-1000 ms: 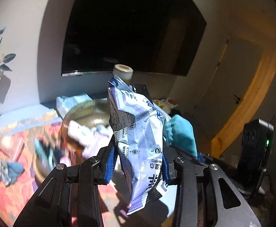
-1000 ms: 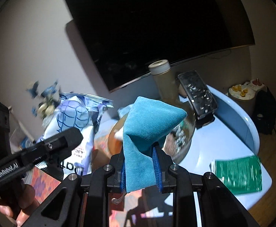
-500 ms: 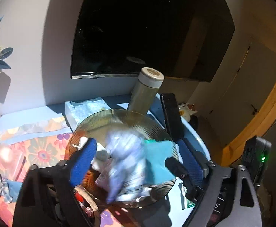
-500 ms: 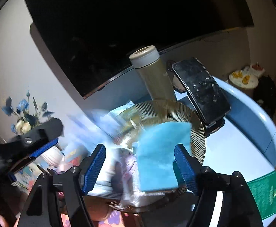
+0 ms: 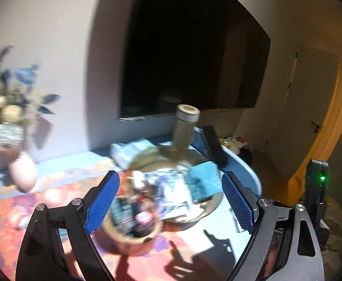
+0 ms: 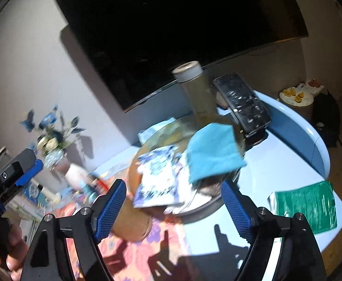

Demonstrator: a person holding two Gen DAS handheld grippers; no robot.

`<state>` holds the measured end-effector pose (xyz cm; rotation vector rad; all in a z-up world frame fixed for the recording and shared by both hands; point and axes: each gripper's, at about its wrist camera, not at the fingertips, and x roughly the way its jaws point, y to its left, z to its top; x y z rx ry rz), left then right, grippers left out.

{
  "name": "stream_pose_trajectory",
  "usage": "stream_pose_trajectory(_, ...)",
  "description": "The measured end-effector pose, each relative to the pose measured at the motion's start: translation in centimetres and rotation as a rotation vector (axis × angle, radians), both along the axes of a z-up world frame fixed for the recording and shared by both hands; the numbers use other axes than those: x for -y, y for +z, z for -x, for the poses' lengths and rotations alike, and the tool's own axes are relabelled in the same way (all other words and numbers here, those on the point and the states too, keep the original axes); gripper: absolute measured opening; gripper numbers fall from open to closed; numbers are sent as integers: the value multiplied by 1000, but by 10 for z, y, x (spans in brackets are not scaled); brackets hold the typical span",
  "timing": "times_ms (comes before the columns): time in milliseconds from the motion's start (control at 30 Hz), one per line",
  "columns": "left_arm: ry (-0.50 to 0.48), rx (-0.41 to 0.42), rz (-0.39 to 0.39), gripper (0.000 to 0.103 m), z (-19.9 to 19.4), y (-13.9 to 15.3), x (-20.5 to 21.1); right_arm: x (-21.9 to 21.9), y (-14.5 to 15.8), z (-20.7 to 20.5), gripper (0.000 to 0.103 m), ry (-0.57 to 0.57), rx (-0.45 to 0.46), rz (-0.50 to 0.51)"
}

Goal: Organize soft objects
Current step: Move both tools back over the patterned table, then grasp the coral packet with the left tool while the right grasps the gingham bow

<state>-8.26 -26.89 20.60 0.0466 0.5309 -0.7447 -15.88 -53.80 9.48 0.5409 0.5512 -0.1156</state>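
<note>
The wipes pack (image 6: 158,178) and blue cloth (image 6: 214,151) lie in the glass bowl (image 6: 217,201); both grippers (image 5: 169,202) (image 6: 173,207) are apart and empty; the green packet (image 6: 309,207) at 3 o'clock remains.

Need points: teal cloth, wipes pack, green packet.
teal cloth (image 6: 214,151), right wrist view, centre of its top face
wipes pack (image 6: 158,179), right wrist view, middle of printed front
green packet (image 6: 307,205), right wrist view, centre

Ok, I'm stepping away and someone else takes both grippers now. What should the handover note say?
Left gripper: jaws wide open, empty.
Right gripper: jaws wide open, empty.
Both sit above the glass bowl.
Wipes packet and teal cloth lie in the bowl, cloth overhanging the far rim.
Done: both soft items are in the bowl.
Left: green packet lies on the table at the right; frames are blurred, so check the rest.
</note>
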Motion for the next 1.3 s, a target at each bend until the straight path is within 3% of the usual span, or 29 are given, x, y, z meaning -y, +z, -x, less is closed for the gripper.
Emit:
stream_pose_trajectory(333, 376, 49, -10, 88, -1, 17, -178, -107, 3, 2, 82, 205, 14, 106)
stream_pose_trajectory(467, 473, 39, 1, 88, -8, 7, -235, -159, 4, -11, 82, 307, 11, 164)
stream_pose_trajectory(600, 525, -26, 13, 88, -29, -19, -272, -218, -4, -31, 82, 416, -22, 227)
stream_pose_trajectory(800, 552, -132, -23, 88, -71, -69, -293, -283, -31, -66, 82, 520, -89, 295)
stream_pose_trajectory(1000, 516, -152, -101, 88, -109, -112, -283, -310, -55, -104, 82, 559, -145, 292)
stream_pose_trajectory(1167, 445, -123, -215, 88, -146, -141, -253, -315, -75, -140, 63, 578, -191, 244)
stream_pose_trajectory(1300, 407, -119, -268, 86, -170, -160, -236, -317, -80, -159, 60, 570, -208, 236)
